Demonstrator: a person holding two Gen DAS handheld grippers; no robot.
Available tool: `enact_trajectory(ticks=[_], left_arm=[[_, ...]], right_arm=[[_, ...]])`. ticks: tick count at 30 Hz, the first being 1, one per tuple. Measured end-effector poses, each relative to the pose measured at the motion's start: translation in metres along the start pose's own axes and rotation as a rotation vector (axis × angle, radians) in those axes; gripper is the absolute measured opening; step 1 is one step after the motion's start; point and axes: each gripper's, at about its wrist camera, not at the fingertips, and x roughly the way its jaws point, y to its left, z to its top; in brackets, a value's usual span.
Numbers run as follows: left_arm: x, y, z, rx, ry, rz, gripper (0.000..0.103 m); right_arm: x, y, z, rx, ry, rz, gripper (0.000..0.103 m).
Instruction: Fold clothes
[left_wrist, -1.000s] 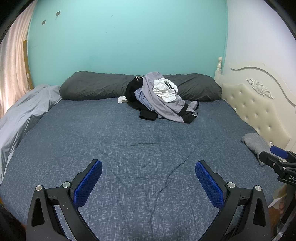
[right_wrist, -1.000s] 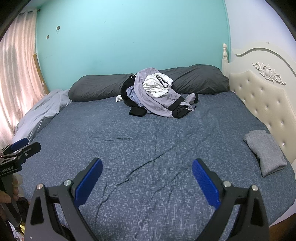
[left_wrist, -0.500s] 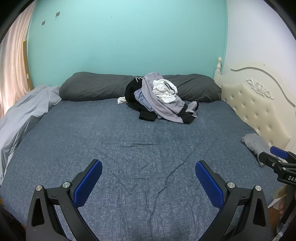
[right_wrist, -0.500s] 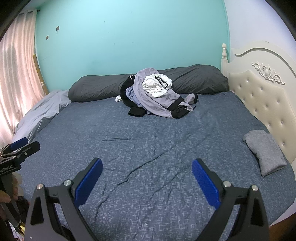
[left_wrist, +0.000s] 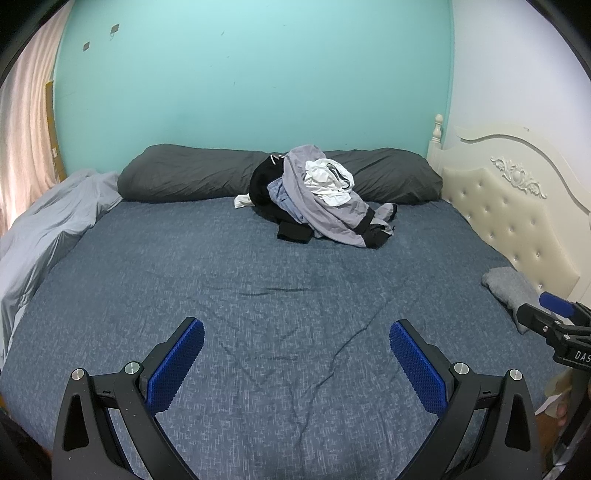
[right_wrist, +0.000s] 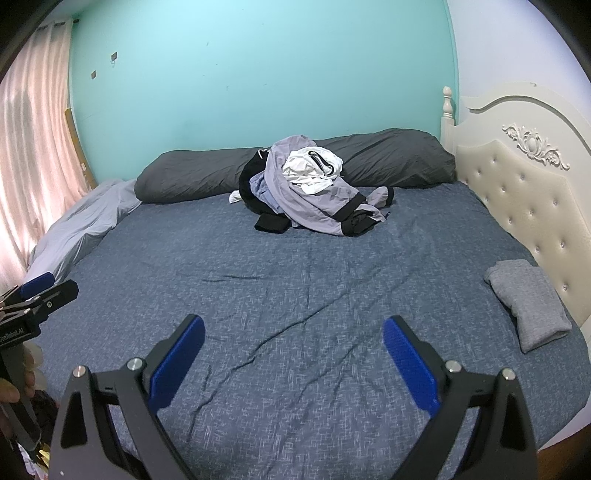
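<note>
A heap of unfolded clothes, grey, black and white, lies at the far side of the blue bed against a long dark pillow. A folded grey garment rests near the headboard on the right. My left gripper hovers open over the near part of the bed, nothing between its blue pads. My right gripper is open too, also far from the heap. Each gripper shows at the edge of the other's view: the right one, the left one.
A dark grey bolster pillow runs along the turquoise wall. A pale grey duvet is bunched at the left edge. A cream tufted headboard borders the right. Pink curtains hang at left.
Both views have shifted very slightly; the grippers stay open and nothing on the bed has moved.
</note>
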Motion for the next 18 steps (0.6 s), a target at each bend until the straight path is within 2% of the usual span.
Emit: enact_trajectory(ticks=[18], left_arm=[[0.036,0.012,0.015,-0.036,-0.002,-0.04,0.103]], right_arm=[[0.032,-0.011,0.01,0.019,0.017,-0.006,0.098]])
